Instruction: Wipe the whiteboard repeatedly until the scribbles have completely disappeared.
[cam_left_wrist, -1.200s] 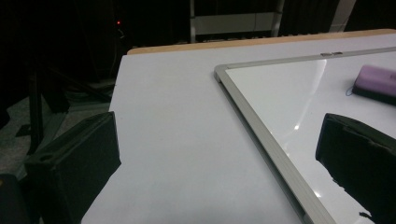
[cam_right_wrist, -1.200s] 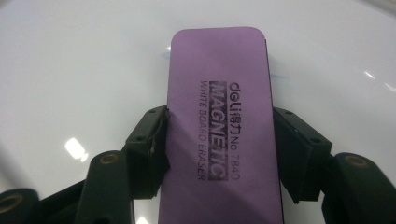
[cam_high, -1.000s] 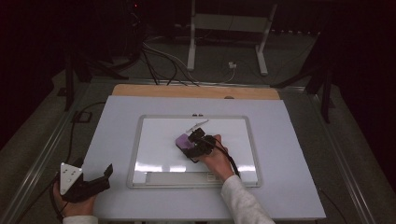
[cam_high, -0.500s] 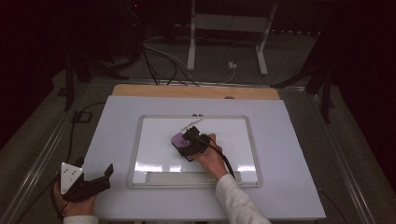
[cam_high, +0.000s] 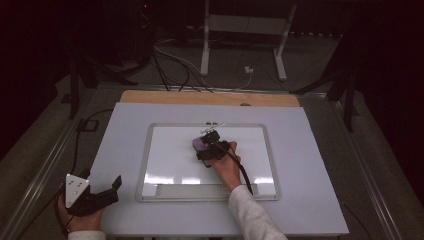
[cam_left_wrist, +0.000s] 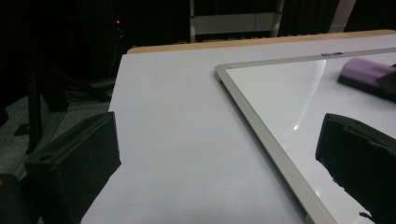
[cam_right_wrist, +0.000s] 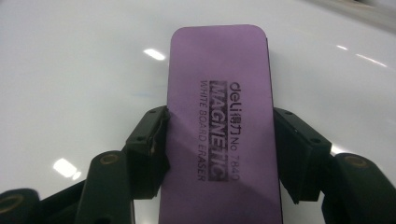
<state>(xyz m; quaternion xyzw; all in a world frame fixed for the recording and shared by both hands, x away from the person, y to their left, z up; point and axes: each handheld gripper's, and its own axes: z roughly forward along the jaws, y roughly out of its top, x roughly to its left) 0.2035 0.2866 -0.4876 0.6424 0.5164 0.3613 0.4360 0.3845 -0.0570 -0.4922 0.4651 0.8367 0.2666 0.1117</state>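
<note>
A purple whiteboard eraser (cam_right_wrist: 219, 116) lies flat on the whiteboard (cam_high: 165, 155) and is clamped between the pads of my right gripper (cam_high: 206, 145), which is shut on its long sides. In the high view the eraser (cam_high: 199, 143) sits near the board's upper middle, and in the left gripper view the eraser (cam_left_wrist: 366, 74) shows at the far right. My left gripper (cam_high: 116, 184) rests on the table off the board's lower left corner. Its jaws stand wide open with nothing between them, pointing toward the board's frame (cam_left_wrist: 261, 126).
The whiteboard lies on a pale table top (cam_high: 120, 135) with a wooden strip (cam_high: 210, 98) along its far edge. A small clip (cam_high: 212, 123) sits on the board's top frame. Cables (cam_high: 175, 65) and stand legs (cam_high: 280, 55) are on the dark floor behind.
My right gripper has slid the eraser a little to the left across the board. My left gripper has stayed where it was.
</note>
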